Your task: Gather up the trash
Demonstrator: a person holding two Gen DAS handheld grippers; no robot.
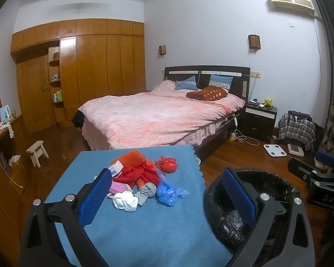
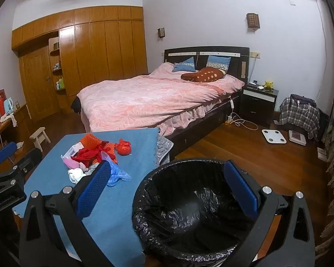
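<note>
Left wrist view shows both grippers spread wide, empty; trash pile untouched on table; likely next: grasp a piece, carry right to bin.

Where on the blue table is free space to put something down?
The near half of the blue table, between the trash pile and the open left gripper, is bare. The far middle is crowded. The bin borders its right edge.
</note>
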